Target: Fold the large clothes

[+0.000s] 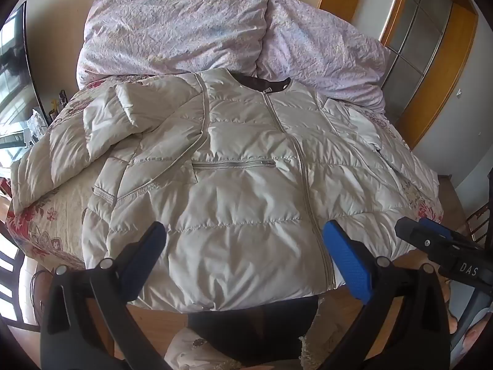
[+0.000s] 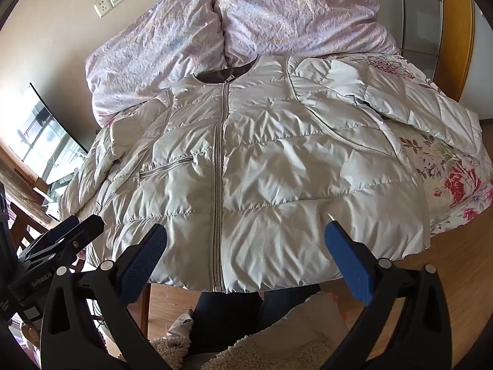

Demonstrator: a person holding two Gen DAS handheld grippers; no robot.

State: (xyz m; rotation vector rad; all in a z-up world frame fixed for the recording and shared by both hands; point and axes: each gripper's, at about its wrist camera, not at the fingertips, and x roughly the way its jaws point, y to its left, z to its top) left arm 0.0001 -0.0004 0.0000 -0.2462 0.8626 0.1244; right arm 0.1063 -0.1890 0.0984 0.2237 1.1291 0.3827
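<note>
A white quilted puffer jacket [image 1: 240, 185] lies face up and zipped on a floral bedspread [image 1: 46, 225], collar away from me, hem at the near edge. It also shows in the right wrist view [image 2: 277, 178]. Its left sleeve [image 1: 92, 135] is bent over beside the body; its right sleeve [image 2: 400, 101] is spread out to the right. My left gripper [image 1: 243, 231] is open and empty, above the hem. My right gripper [image 2: 246, 234] is open and empty, also above the hem; it shows at the right of the left wrist view [image 1: 431, 237].
A crumpled pale lilac duvet [image 1: 215, 27] is piled behind the jacket. A wooden door frame [image 1: 437, 71] stands at the right. A dark screen [image 2: 46, 141] sits at the left. Wooden floor [image 2: 456, 262] and my legs [image 2: 234, 308] are below the bed edge.
</note>
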